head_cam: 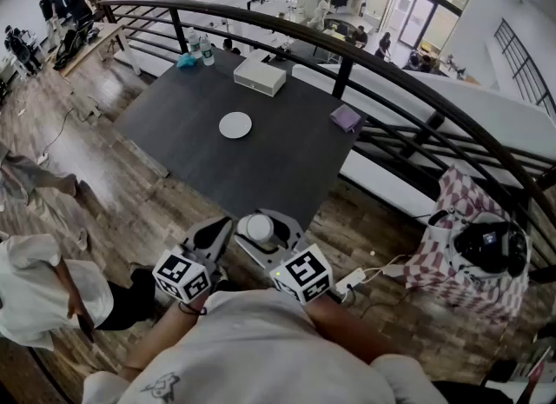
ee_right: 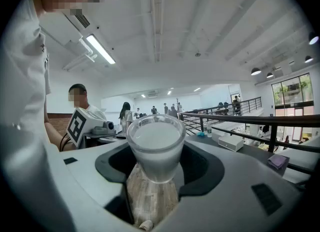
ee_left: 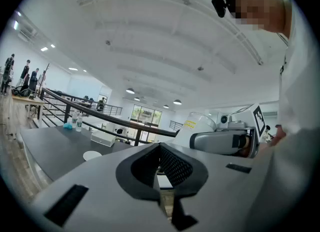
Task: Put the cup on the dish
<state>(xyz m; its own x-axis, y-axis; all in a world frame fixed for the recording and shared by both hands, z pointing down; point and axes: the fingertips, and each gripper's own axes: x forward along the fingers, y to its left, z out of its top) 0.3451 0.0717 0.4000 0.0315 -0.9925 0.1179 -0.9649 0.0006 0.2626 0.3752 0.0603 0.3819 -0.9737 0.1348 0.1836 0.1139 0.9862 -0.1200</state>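
A frosted white cup (ee_right: 155, 146) stands upright between the jaws of my right gripper (ee_right: 155, 176), which is shut on it. In the head view the cup (head_cam: 258, 227) and right gripper (head_cam: 261, 225) are close to my body, over the wooden floor short of the table's near corner. The small round white dish (head_cam: 235, 124) lies bare near the middle of the dark table (head_cam: 287, 168); it also shows in the left gripper view, where the dish (ee_left: 91, 154) is at the left. My left gripper (head_cam: 217, 237) hangs beside the right one, its jaws together with nothing between them (ee_left: 161, 186).
A white box (head_cam: 260, 75) and two bottles (head_cam: 201, 49) stand at the table's far side, and a purple object (head_cam: 346, 118) lies near its right edge. A dark railing (head_cam: 347, 55) curves behind the table. A checkered bag (head_cam: 469, 237) sits on the floor at right. A person (head_cam: 35, 289) is at left.
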